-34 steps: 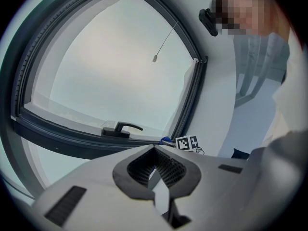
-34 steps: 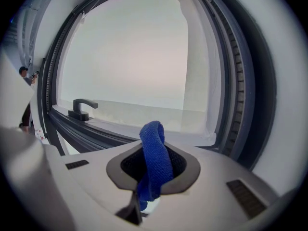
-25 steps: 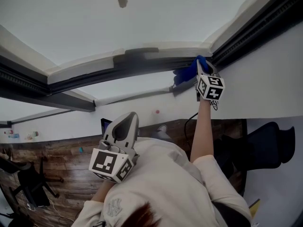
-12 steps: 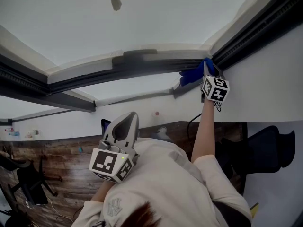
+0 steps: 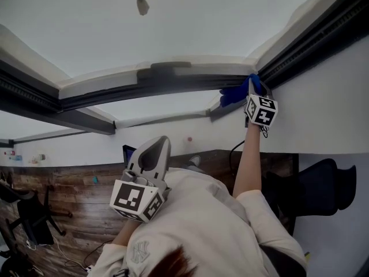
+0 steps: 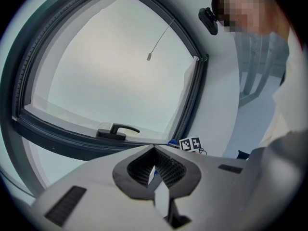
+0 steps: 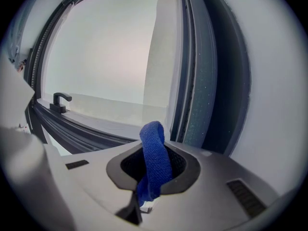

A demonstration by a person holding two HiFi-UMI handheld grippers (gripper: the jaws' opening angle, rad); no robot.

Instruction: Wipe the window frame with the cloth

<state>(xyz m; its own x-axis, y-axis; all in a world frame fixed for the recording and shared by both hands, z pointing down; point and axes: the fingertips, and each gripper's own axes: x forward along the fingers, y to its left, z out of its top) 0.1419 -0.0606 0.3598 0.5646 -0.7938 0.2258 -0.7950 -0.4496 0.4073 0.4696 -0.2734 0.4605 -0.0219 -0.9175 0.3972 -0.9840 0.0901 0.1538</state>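
You held the right gripper [image 5: 254, 89] high at about one o'clock in the head view, with your arm [image 5: 248, 154] stretched straight up. Its jaws were clamped on the cloth [image 7: 154, 155]. In the right gripper view the blue cloth stood up out of the jaws as a folded loop. In the head view it bunched out at the gripper's nine o'clock, against the dark frame [image 5: 173, 81], right in the corner where the cross rail met the side rail. The head view was too coarse to say whether it pressed on the rail or only brushed it.

Your left gripper [image 6: 154, 166] sat low, at about seven o'clock in the head view, close to your chest. Its jaws were closed together with nothing between them, only a thin slit. It pointed up at the window. In its own view the handle [image 6: 117, 129] lay at eleven o'clock of the jaws on the lower rail. The right gripper's marker cube [image 6: 191, 144] showed at one o'clock, just beside the frame's corner. A thin cord [image 6: 159, 39] crossed the pale pane [image 6: 106, 66] at twelve o'clock.

Below you in the head view, a dark chair [image 5: 326, 180] stood at four o'clock and the wood floor [image 5: 69, 192] ran out toward eight o'clock.
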